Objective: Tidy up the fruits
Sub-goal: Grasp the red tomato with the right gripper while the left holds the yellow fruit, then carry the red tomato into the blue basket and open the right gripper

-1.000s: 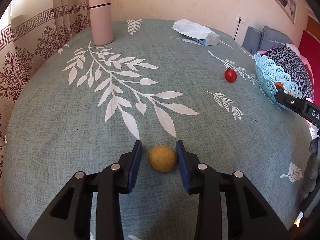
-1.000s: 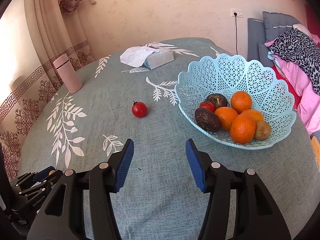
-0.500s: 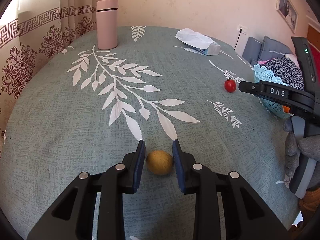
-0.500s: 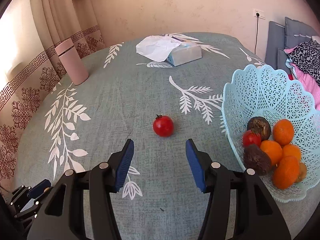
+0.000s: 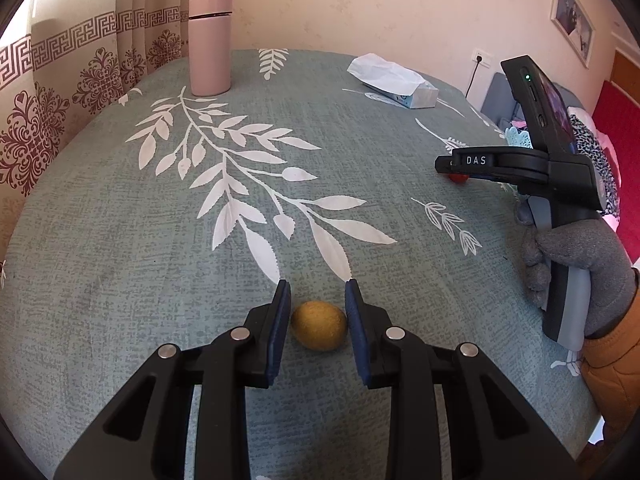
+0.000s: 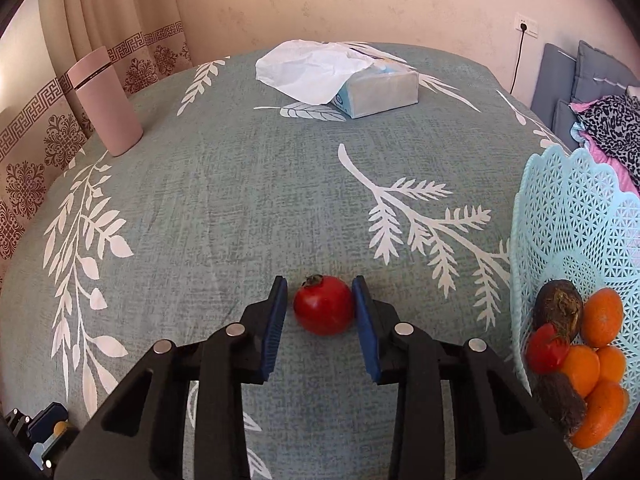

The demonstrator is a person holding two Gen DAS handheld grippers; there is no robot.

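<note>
Seen from the left wrist, the right gripper (image 5: 450, 166) covers most of the tomato (image 5: 458, 177), leaving a red sliver below its black finger, and hides all but a scrap of the basket (image 5: 516, 136) near the table's right edge. In the right wrist view the basket (image 6: 568, 216) is cut off by the frame's right edge, its oranges (image 6: 602, 316) and dark fruit (image 6: 558, 308) only partly shown. The left gripper (image 6: 48, 424) is a dim fragment in the bottom left corner, its grip unreadable there.
</note>
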